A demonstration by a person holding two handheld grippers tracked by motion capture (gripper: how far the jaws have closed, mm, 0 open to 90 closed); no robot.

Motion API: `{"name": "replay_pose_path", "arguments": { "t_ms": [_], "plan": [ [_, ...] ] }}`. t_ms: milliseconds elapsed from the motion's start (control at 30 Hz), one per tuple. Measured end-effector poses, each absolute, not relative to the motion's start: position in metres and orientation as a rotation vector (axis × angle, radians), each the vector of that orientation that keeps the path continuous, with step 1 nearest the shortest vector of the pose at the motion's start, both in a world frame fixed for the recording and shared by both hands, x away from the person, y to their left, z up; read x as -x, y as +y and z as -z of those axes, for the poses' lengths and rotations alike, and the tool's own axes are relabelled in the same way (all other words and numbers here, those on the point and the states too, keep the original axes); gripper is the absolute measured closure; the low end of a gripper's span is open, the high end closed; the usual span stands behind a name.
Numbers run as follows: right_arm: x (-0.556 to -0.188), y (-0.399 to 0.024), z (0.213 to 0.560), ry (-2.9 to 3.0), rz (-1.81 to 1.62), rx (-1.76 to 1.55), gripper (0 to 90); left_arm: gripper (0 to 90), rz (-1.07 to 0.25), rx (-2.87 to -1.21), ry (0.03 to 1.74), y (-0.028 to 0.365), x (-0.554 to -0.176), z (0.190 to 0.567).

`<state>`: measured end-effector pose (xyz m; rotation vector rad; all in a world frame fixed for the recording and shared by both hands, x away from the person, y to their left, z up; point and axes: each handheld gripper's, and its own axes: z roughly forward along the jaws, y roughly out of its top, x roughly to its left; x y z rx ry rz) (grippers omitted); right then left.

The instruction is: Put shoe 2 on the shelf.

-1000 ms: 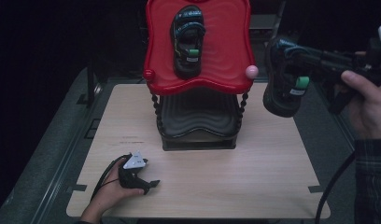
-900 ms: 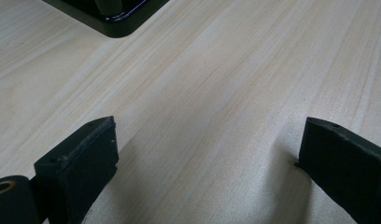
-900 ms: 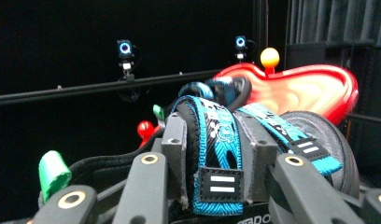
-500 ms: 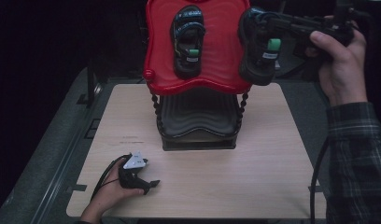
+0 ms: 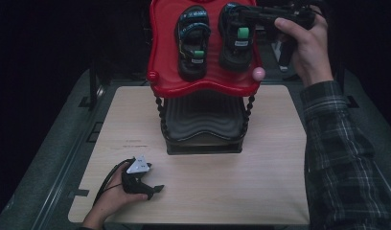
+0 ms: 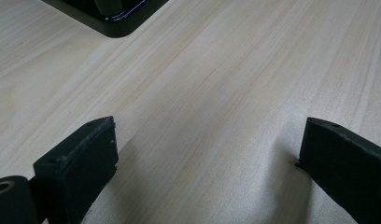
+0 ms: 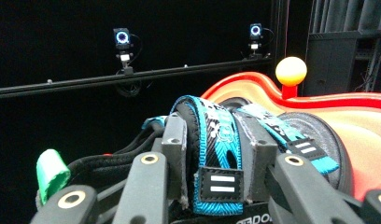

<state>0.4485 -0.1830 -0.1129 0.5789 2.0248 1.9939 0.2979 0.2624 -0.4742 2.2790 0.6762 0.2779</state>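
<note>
- Carried from right of rack to above red tray (image 5: 160,48): second sandal (image 5: 236,45), strap pinched by right fingers (image 7: 177,135).
- Lower flat beside first sandal (image 5: 193,40), toes matching.
- Left fingers (image 6: 81,163) spread, idle on table (image 5: 260,177).

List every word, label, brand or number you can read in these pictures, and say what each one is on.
"...ORDO...": partial white letters, cut off by the picture's bottom edge, on the sandal held in the right tongs.
White print on the blue strap of the sandal on the red tray: too small to read.
White tag on the held sandal in the high view: blurred.
Table: no text.
</note>
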Motion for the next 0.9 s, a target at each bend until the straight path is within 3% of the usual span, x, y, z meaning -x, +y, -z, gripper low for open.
{"name": "replay_pose_path", "arguments": {
  "t_ms": [300,900],
  "plan": [
    [-0.469,-0.166,0.125,2.067,-1.962,-0.582,66.6,3.5,-0.277,-2.281,0.672,0.262,-0.298,0.474],
    [-0.461,-0.153,0.137,2.096,-1.923,-0.510,65.9,3.4,-0.277,-2.280,0.671,0.262,-0.298,0.474]
  ]
}}
